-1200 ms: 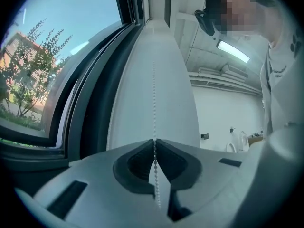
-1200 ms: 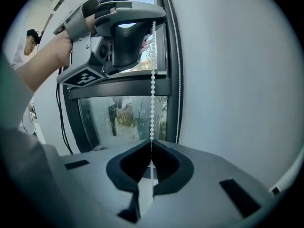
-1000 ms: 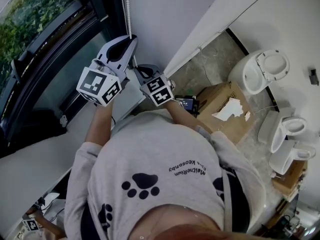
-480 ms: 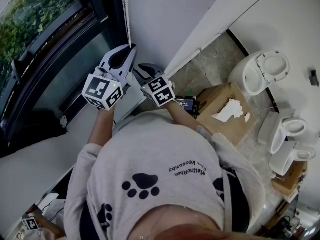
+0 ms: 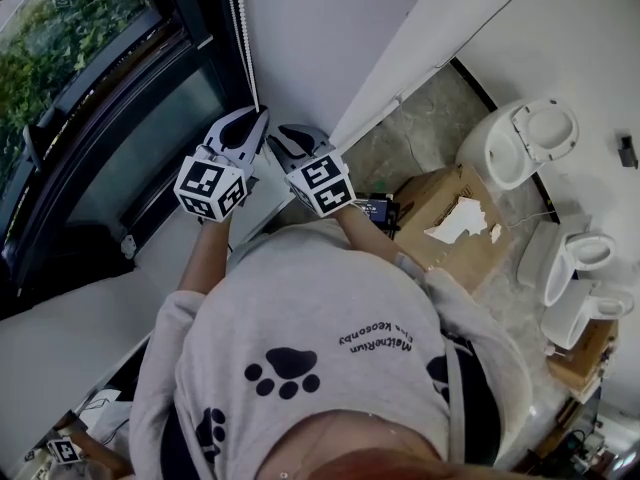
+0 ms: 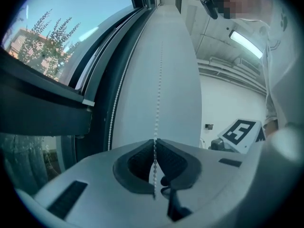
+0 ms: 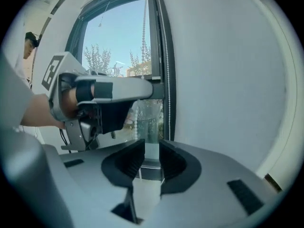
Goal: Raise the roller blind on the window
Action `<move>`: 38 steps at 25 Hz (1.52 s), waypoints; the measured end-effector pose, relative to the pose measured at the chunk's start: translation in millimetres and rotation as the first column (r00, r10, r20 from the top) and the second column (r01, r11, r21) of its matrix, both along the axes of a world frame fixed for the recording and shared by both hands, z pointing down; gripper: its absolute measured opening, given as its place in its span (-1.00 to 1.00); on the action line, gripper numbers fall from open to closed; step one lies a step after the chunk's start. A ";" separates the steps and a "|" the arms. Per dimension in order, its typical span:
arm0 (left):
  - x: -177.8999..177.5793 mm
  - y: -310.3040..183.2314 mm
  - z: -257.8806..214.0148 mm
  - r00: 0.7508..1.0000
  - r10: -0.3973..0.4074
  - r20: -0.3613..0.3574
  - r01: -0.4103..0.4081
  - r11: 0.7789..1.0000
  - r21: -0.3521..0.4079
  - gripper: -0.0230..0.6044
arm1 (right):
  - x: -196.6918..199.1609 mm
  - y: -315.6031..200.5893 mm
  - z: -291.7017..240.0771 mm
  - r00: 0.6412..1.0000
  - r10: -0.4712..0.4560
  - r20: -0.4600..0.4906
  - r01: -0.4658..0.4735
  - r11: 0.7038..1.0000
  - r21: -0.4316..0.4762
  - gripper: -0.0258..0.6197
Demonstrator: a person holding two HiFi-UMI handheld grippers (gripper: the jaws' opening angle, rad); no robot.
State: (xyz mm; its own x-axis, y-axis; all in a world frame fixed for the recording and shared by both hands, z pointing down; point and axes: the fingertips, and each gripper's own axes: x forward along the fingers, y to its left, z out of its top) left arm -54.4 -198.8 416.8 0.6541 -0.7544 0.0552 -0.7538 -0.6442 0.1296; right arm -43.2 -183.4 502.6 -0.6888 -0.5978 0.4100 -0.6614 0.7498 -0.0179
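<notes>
The bead chain (image 6: 158, 80) is coming down. It runs straight between the pads of the left tool (image 6: 155, 140), which is clamped shut on it, and that tool sits lower against the white wall (image 5: 330, 28) than it did a second ago. That's a proper pull stroke, so I'd judge the roller blind is winding up. The blind itself is above the tool and out of view, so how far it has gone I cannot tell.

Just beside the left tool, the right tool (image 7: 152, 141) has crept up a touch. Its jaws stand apart with nothing between them, and the chain hangs just beyond its tips, in front of the window (image 5: 90, 58). It looks ready to take the next grip higher up.
</notes>
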 end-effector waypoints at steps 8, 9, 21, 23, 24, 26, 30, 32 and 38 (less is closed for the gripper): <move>0.4 1.4 33.8 1.000 -0.003 0.020 0.004 0.999 -0.053 -0.86 | 3.9 2.5 -7.1 1.000 0.005 0.006 -0.005 1.000 0.023 -0.62; 0.7 1.7 37.2 1.000 -0.004 0.022 0.005 0.998 -0.057 -0.86 | 4.4 3.3 -8.1 1.000 0.005 0.007 -0.006 1.000 0.026 -0.62; 4.6 2.4 47.9 1.000 -0.010 0.025 0.012 0.998 -0.062 -0.86 | 11.4 9.1 -53.1 0.996 0.032 0.083 -0.045 0.986 0.159 -0.71; 4.1 3.2 47.2 1.000 -0.017 0.025 0.018 0.998 -0.058 -0.86 | 13.8 10.1 -65.8 0.993 0.043 0.106 -0.063 0.978 0.198 -0.74; 3.3 3.4 46.8 0.999 -0.023 0.026 0.024 0.998 -0.055 -0.86 | 15.2 10.4 -71.6 0.992 0.050 0.114 -0.073 0.974 0.216 -0.76; 1.5 3.2 46.7 0.999 -0.038 0.031 0.040 0.998 -0.044 -0.86 | 18.0 10.8 -81.8 0.989 0.063 0.131 -0.095 0.965 0.247 -0.81; -3.7 1.8 44.1 0.995 -0.086 0.043 0.087 0.996 -0.010 -0.86 | 25.2 11.0 -93.0 0.979 0.090 0.184 -0.136 0.957 0.255 -0.88; -8.0 1.0 41.2 0.993 -0.115 0.036 0.115 0.993 0.001 -0.86 | 27.5 11.0 -94.2 0.975 0.100 0.196 -0.148 0.957 0.248 -0.89; -12.2 -0.6 31.4 0.985 -0.168 0.049 0.168 0.986 0.004 -0.81 | 25.8 12.1 -94.6 0.969 0.107 0.221 -0.155 0.965 0.213 -0.89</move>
